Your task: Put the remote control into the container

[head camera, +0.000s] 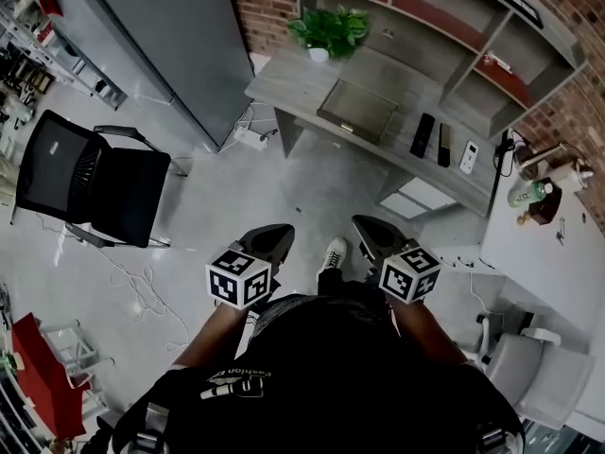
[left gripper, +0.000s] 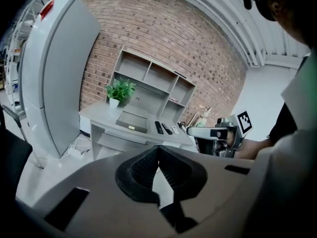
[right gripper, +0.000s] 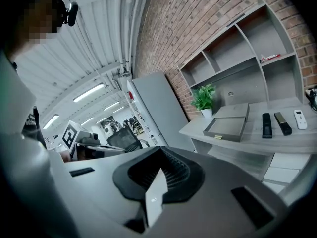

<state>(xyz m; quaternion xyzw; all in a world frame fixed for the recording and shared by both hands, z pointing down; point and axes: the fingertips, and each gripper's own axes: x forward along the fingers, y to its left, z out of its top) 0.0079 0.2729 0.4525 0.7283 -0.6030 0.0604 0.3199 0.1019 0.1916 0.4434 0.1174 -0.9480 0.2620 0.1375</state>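
Note:
Three remote controls lie side by side on the grey desk (head camera: 284, 83): two black ones (head camera: 423, 134) (head camera: 444, 145) and a white one (head camera: 469, 157). Left of them stands the open grey container (head camera: 356, 110). The left gripper view shows the container (left gripper: 132, 120) and a black remote (left gripper: 159, 127); so does the right gripper view, with the container (right gripper: 228, 125) and a black remote (right gripper: 266, 125). My left gripper (head camera: 269, 237) (left gripper: 158, 148) and right gripper (head camera: 371, 230) (right gripper: 161, 149) hang over the floor well short of the desk. Both are shut with nothing in them.
A potted plant (head camera: 329, 28) stands at the desk's left end, below a shelf unit. A black chair (head camera: 85, 178) and a tall grey cabinet (head camera: 161, 45) are to the left. A white table (head camera: 548, 253) with bottles runs along the right. Cables lie on the floor.

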